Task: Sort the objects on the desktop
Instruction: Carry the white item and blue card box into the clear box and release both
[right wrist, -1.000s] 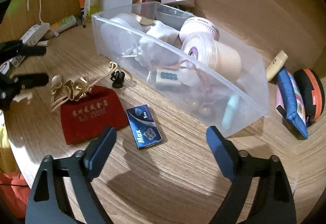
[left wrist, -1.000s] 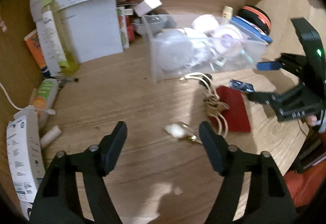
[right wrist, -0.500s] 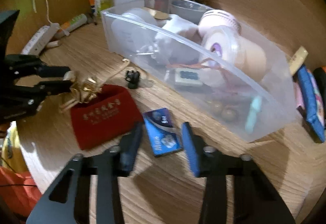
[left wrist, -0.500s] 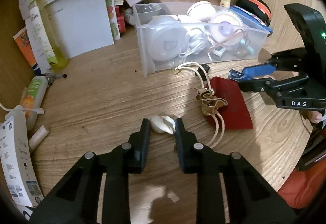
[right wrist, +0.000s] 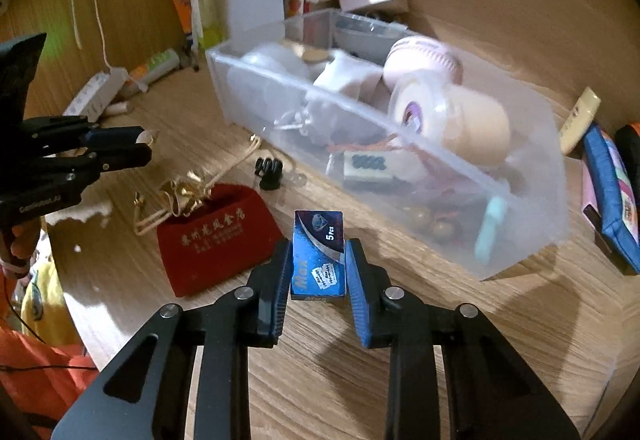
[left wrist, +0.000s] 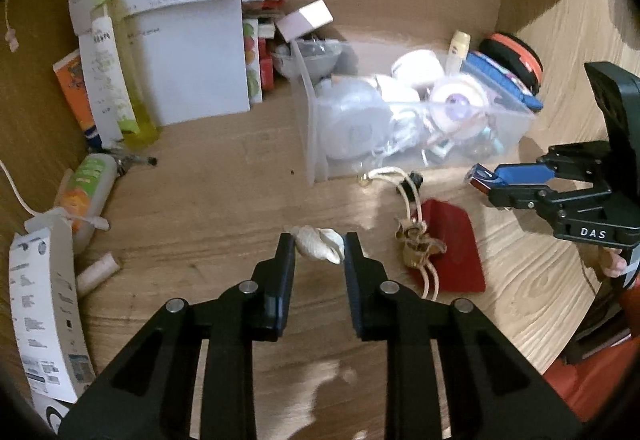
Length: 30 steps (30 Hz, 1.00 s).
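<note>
Left claw is pinching a pale seashell above the worktop; the clear bin is lying at its one o'clock. Right claw is gripping a blue blade box, long axis pointing forward, with the bin nearer, at one o'clock.

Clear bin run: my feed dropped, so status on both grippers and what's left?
Left gripper shut on seashell. Right gripper shut on blue box. Red pouch, black clip on desk before clear bin.
</note>
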{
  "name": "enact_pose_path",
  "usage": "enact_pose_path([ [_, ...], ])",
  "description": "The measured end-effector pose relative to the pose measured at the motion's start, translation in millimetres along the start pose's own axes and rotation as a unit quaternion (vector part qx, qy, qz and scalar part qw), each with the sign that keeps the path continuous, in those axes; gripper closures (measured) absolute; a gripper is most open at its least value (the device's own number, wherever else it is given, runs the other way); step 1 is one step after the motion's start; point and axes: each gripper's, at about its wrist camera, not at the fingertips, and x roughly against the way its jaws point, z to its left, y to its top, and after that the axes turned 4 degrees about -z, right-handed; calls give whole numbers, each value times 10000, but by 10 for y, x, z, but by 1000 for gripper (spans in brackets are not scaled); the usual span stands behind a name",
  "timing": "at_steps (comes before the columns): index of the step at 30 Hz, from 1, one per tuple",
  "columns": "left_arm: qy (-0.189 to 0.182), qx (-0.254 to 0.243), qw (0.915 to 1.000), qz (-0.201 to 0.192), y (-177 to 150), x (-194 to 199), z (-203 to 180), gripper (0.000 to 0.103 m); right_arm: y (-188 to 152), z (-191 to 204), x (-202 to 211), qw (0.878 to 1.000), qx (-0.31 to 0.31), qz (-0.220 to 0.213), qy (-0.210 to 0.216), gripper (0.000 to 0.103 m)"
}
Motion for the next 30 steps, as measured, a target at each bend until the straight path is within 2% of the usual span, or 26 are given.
enact_pose_path([
  [8, 31, -7, 9992, -388, 256, 151, -9, 79, 115, -111, 311, 9986, -150, -497, 38, 78],
  [14, 27, -106, 9973, -732, 520, 222, -31, 79, 228, -257, 527, 9960, -248, -860, -84, 78],
  [24, -88, -239, 9963, -817, 860, 10, -106, 79, 398, -601, 603, 9912, -488, -1162, -406, 78],
  [30, -404, -225, 9969, -631, 984, -251, -210, 79, 394, -831, 462, 9907, -712, -1001, -584, 78],
])
